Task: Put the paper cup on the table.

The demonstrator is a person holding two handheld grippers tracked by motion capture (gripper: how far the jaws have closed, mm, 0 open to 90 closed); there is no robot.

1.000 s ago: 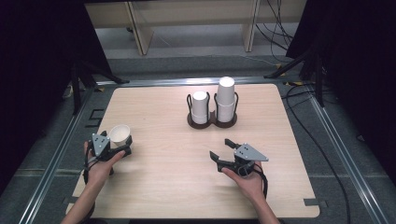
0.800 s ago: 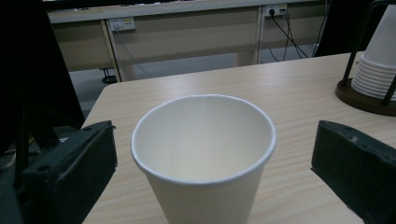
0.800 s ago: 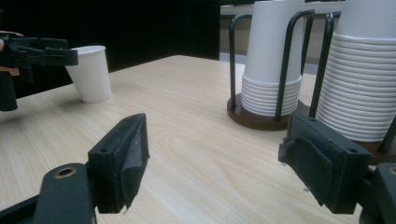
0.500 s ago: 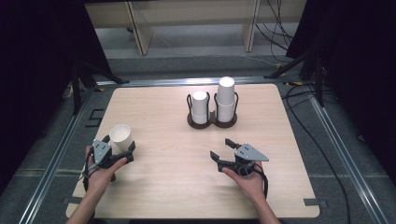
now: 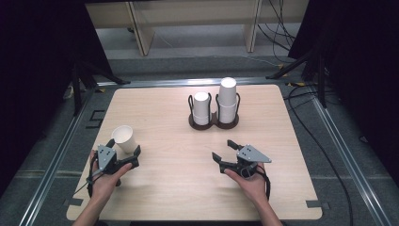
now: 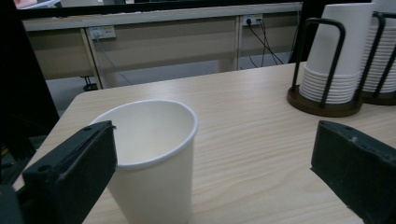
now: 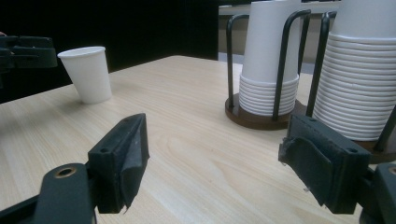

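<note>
1. A single white paper cup [image 5: 124, 138] stood upright, mouth up, on the table [image 5: 164, 188] near its left edge, toward the near-left corner.
2. The left gripper [image 5: 125, 151] sat just behind the cup on the near side. Its jaws stood wide apart, one on each side of the cup.
3. In the left gripper view the cup [image 6: 152, 158] was close against one jaw and well clear of the other. Nothing was pinched.
4. The right gripper [image 5: 225, 149] rested near the middle of the near half of the table, well apart from the cup. Its jaws were spread and held nothing.
5. A dark 2-slot cup holder [image 5: 213, 123] stood toward the far edge, near its middle. It carried 2 stacks of white cups [image 5: 227, 100], mouths down, the right stack taller.
6. In the right gripper view the single cup [image 7: 87, 73] stood off to the left and the holder [image 7: 261, 116] stood close ahead.
</note>
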